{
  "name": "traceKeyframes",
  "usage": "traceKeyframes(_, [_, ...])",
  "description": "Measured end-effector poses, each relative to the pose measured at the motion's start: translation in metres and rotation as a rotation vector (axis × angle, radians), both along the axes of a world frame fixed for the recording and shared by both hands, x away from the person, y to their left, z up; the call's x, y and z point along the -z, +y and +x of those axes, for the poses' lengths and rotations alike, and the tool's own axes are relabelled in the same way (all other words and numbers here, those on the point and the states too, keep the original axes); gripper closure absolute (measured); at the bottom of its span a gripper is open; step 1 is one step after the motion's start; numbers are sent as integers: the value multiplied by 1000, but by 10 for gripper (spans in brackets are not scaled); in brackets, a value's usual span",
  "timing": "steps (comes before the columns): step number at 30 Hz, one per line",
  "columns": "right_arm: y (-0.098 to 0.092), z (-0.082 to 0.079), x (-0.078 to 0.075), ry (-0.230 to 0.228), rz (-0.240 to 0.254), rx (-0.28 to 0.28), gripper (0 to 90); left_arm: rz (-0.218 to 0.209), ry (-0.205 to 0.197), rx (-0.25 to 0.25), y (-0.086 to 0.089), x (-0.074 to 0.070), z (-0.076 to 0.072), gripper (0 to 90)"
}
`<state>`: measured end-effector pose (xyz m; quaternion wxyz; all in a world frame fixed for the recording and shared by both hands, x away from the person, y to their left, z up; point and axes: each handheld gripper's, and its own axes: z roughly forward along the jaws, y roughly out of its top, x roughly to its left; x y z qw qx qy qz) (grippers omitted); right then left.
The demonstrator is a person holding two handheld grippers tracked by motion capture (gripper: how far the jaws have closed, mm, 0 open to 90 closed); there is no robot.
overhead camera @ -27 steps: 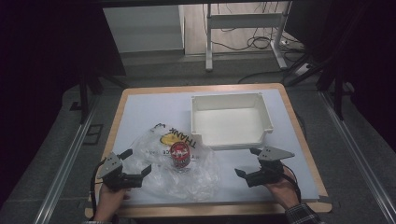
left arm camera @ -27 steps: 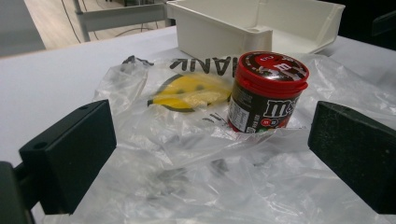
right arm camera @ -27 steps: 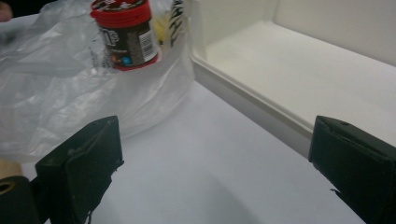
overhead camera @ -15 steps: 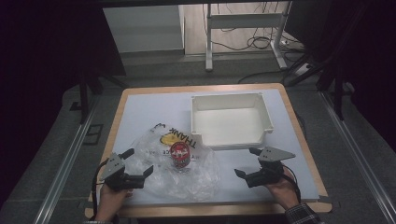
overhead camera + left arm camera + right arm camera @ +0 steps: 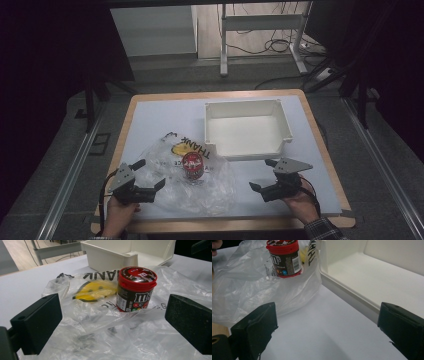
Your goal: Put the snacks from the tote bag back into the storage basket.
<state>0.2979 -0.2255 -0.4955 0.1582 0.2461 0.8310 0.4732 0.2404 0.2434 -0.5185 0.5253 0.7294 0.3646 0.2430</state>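
Counting 1 candy jar [image 5: 193, 165] (upright), 1 plastic bag [image 5: 200, 187], 1 white bin [image 5: 247, 129].

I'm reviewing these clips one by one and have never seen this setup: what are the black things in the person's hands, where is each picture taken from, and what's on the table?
No robot here: a person holds a two-jaw grasping tool in each hand. The wide picture comes from a fixed camera above the table, with the left tool at its left and the right tool at its right. The other two pictures come from cameras riding on each tool, looking out between its two black jaws.

On the white-topped table lie a crumpled clear plastic bag with a yellow smiley print, a small round dark candy tub with a red lid standing upright on the bag, and an empty white plastic bin behind them.

Both tools stand open, their jaws wide apart, and hold nothing. The left tool faces the bag and tub; the right one faces the bare table in front of the bin.
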Motion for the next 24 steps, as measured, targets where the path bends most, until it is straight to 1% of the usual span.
traceKeyframes(5, [1,0,0,-9,3,-5,28,-7,-2,3,0,-1,0,11])
traceKeyframes(16, [4,-1,-4,-31,-6,-12,28,2,-2,9,-1,-1,0,12])
traceKeyframes(24, [7,-1,-6,-50,-3,-17,28,-3,-7,11,-1,-2,-1,13])
